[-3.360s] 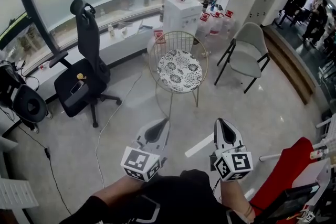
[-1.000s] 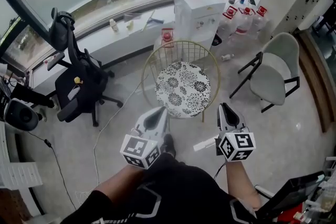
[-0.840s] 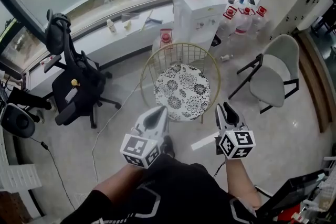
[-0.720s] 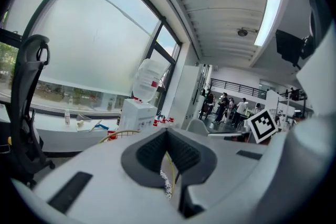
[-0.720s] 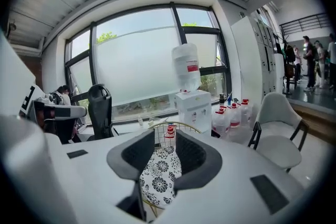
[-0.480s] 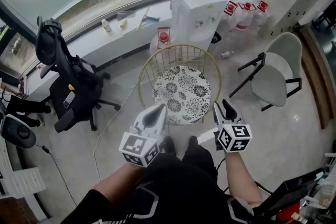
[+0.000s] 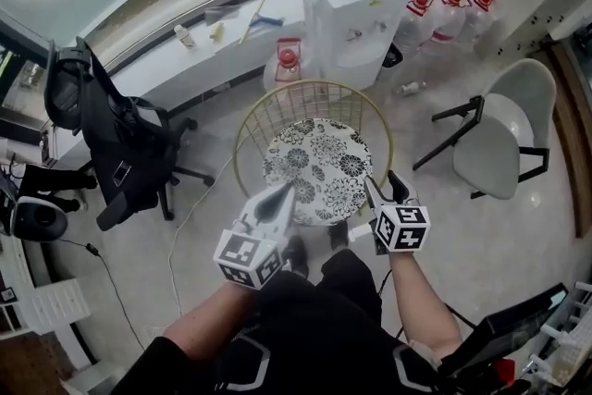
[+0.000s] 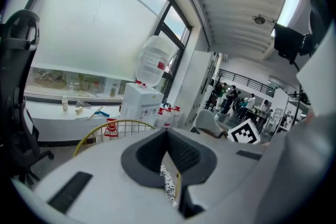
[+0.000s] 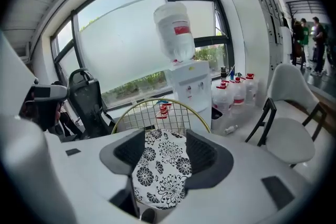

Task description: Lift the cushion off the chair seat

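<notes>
A round white cushion (image 7: pixel 314 166) with black flower print lies on the seat of a gold wire chair (image 7: pixel 310 90). My left gripper (image 7: pixel 282 196) is shut and empty, its tip over the cushion's near left edge. My right gripper (image 7: pixel 384 188) hovers at the near right edge, its jaws opening with nothing between them. In the right gripper view the cushion (image 9: pixel 163 170) shows beyond the gap of the right gripper (image 9: pixel 165 136), short of the wire back (image 9: pixel 157 113). In the left gripper view the left gripper (image 8: pixel 168 131) hides all but a sliver of cushion (image 8: pixel 169 189).
A water dispenser (image 7: pixel 347 5) with spare bottles (image 7: pixel 435 9) stands behind the chair. A black office chair (image 7: pixel 111 153) is at the left, a pale chair (image 7: pixel 504 143) at the right. A cable (image 7: pixel 185 217) runs over the floor. The person's shoes (image 7: pixel 296 254) are just before the chair.
Both grippers have come forward and down to the near edge of the cushion. The right jaws, shut a second ago, now stand apart. The left jaws stay shut.
</notes>
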